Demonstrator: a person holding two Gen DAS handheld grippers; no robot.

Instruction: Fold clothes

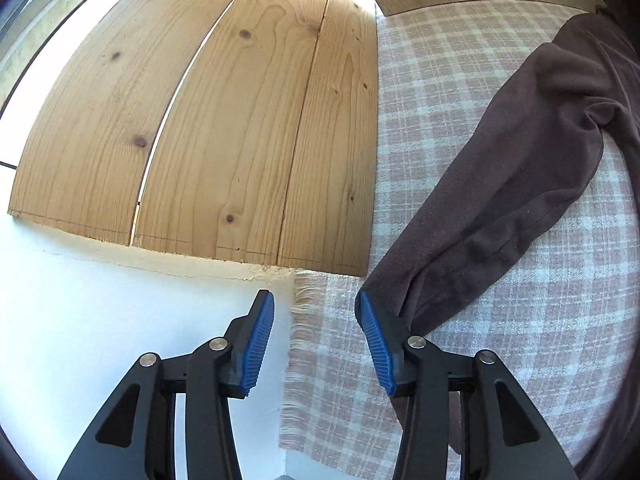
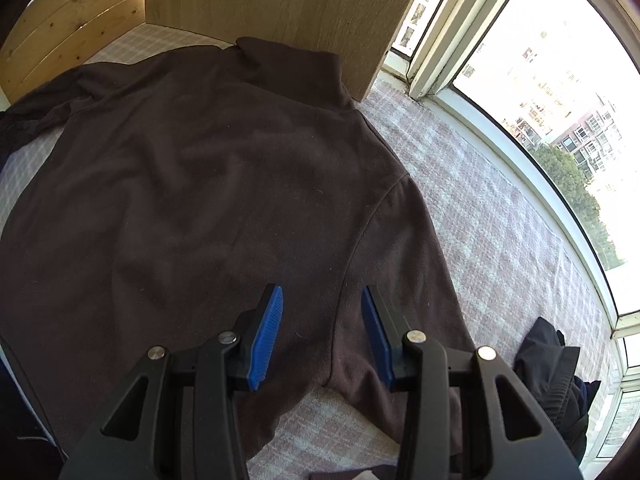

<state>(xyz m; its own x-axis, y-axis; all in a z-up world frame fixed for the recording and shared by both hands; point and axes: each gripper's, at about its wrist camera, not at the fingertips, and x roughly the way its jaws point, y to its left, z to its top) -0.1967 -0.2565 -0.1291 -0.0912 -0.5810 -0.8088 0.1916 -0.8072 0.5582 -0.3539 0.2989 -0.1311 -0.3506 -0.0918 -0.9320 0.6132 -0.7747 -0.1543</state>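
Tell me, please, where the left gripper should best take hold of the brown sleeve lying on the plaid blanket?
Probably at the cuff end of the brown sleeve, which lies just beside the left gripper. The sleeve lies stretched out flat on the plaid blanket, so come down from above with the fingers astride the cuff.

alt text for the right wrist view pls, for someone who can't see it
A dark brown fleece top lies spread flat, collar away from the camera, on a pink and white checked blanket. The right gripper hovers open over the seam of its near sleeve, gripping nothing. A sunlit window runs along the right; more dark clothing sits bunched beside it.
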